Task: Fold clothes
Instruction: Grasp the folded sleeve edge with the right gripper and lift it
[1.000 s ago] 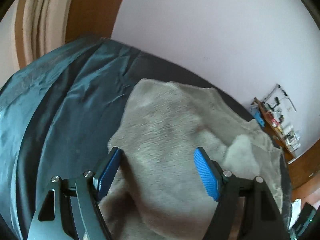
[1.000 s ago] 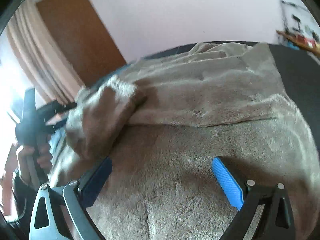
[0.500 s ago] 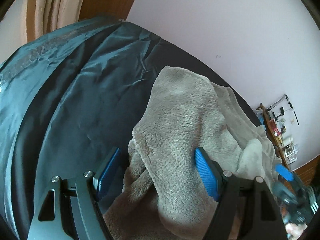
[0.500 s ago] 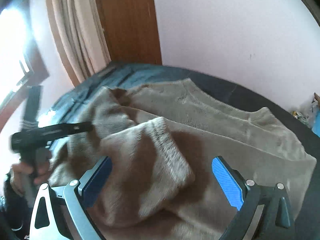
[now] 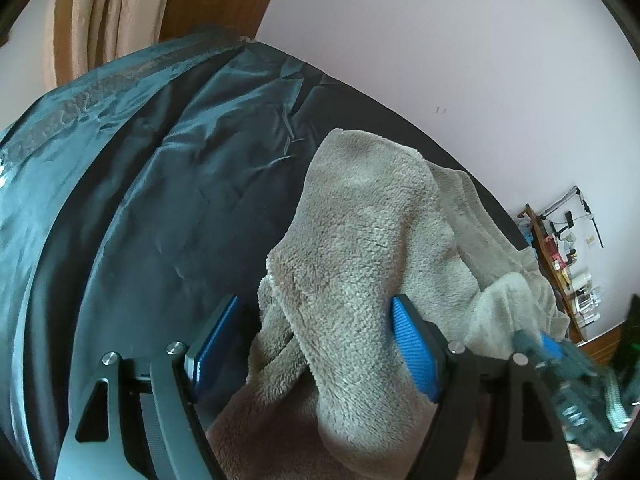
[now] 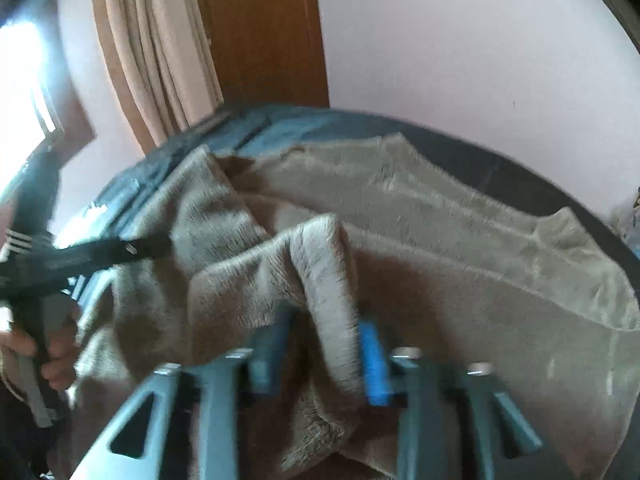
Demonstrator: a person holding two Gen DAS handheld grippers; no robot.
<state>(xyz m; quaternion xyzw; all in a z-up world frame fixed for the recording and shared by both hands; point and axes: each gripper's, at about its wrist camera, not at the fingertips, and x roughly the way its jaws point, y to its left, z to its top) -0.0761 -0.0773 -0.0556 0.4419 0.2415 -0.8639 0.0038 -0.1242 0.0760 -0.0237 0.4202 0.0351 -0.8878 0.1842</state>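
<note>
Grey fleece garment (image 5: 360,240) is lying bunched on a bed with a dark teal satin cover (image 5: 152,184), pale wall behind, beige curtain (image 6: 160,52) and brown door (image 6: 264,32) at the far end. Left gripper (image 5: 316,344): jaws wide apart, straddling a raised fold of the fleece; the right blue pad looks to be just touching the fabric, left pad clear of it, so no clamp. Right gripper (image 6: 320,356): jaws closing, pads close together with a ridge of the fleece pinched up between them; the frame is motion-blurred, but cloth fills the gap and both pads appear pressed on it. From the right wrist view the garment spreads across the bed towards the wall, its far edge flat, the near part humped and creased. Same view shows the left gripper coming in from the left edge, over the garment's left side, with the person's hand (image 6: 52,344) wrapped round its handle. A cluttered shelf (image 5: 568,264) stands by the wall at far right in the left view.
</note>
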